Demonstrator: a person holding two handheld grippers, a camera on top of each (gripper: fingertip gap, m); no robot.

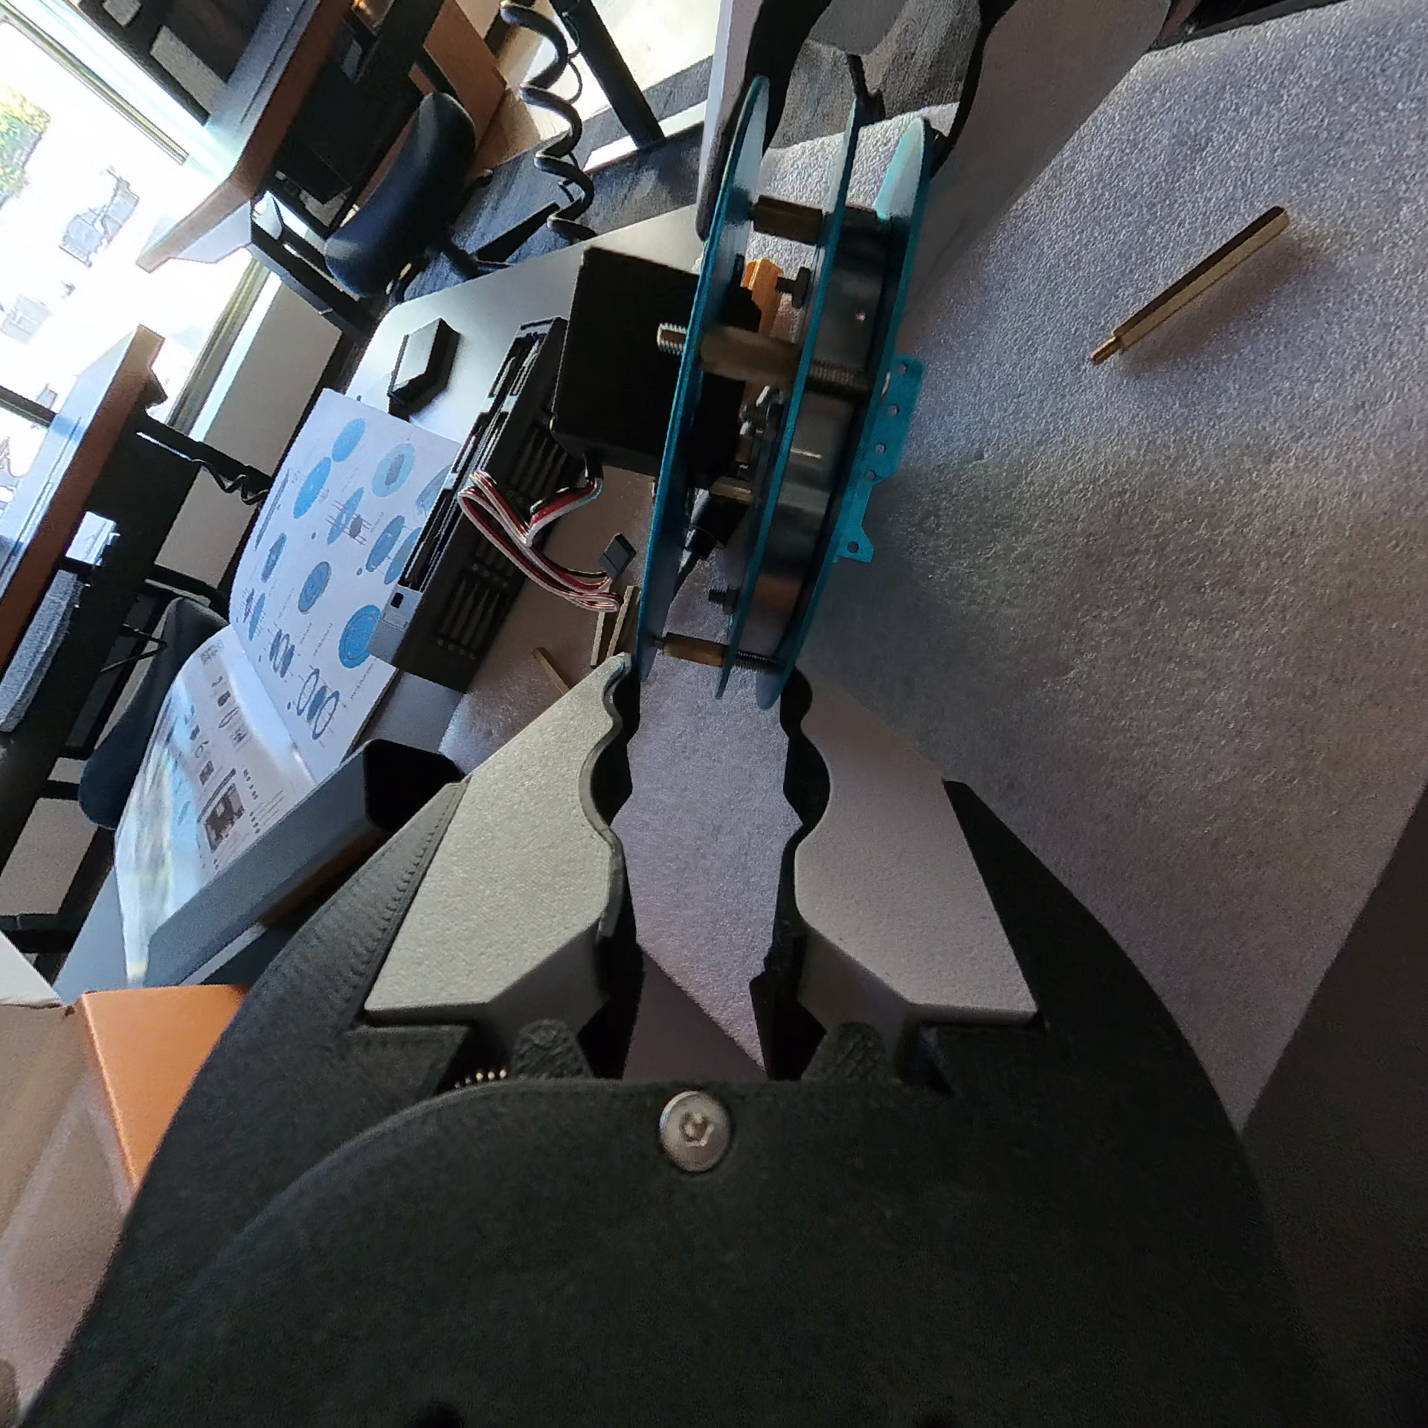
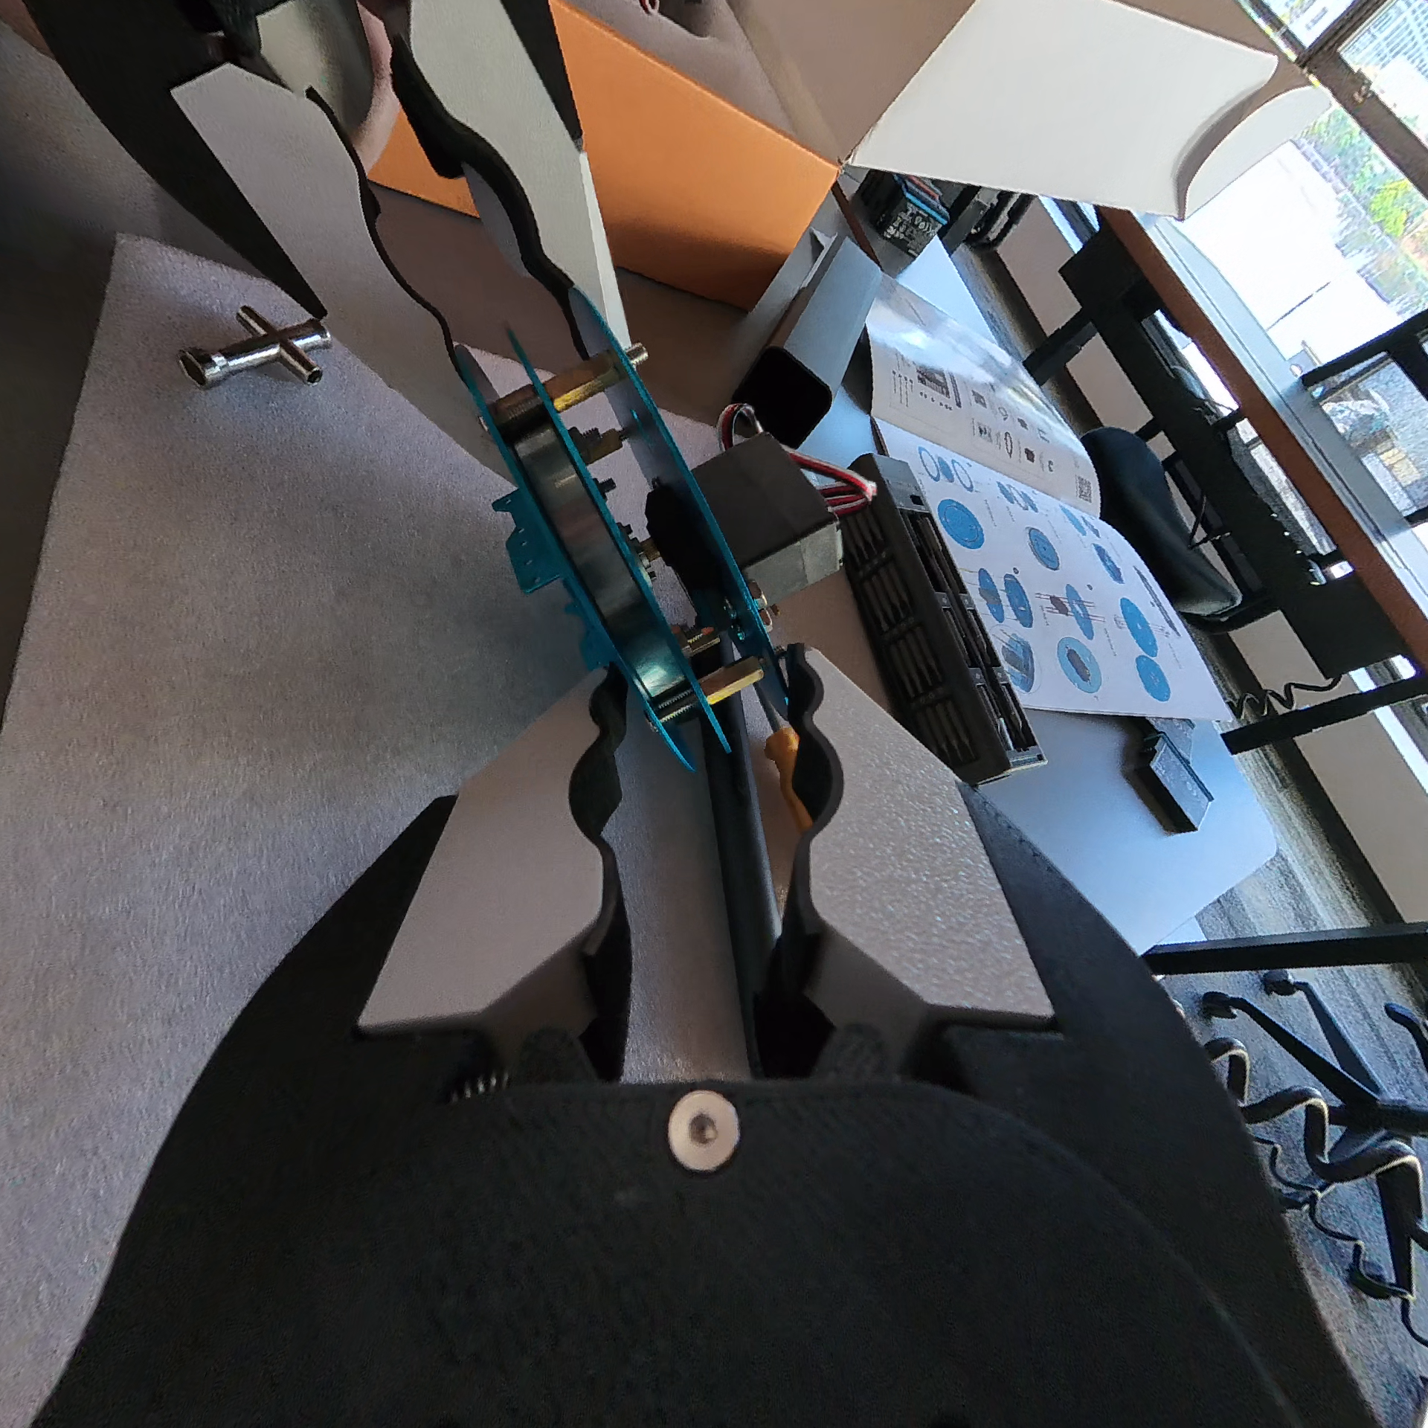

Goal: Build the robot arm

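Observation:
A blue disc assembly (image 1: pixel 773 433) of three round plates on brass spacers stands on edge over the grey foam mat (image 1: pixel 1159 618). A black servo block (image 1: pixel 626 355) with striped wires (image 1: pixel 525 533) is fixed to one side of it. My left gripper (image 1: pixel 711 684) clamps the near rim, one fingertip on each outer plate. My right gripper (image 2: pixel 703 676) clamps the opposite rim of the assembly (image 2: pixel 603 556). A dark rod (image 2: pixel 742 865) with an orange piece (image 2: pixel 788 765) runs along its right finger. Each gripper shows at the top of the other's view, the left one (image 2: pixel 518 332) included.
A brass standoff (image 1: pixel 1190 286) and a metal cross wrench (image 2: pixel 255 351) lie on the foam. Beyond the mat are a black bit case (image 2: pixel 935 618), a printed sheet with blue discs (image 2: pixel 1082 587), a grey tube box (image 1: pixel 309 850), an orange box (image 2: pixel 657 178) and office chairs. The gap from one gripper's tips to the other's is roughly 9 cm. Measured from the fingertips, the dark rod (image 2: pixel 742 865) is 8 cm or so from the right gripper and 15 cm from the left.

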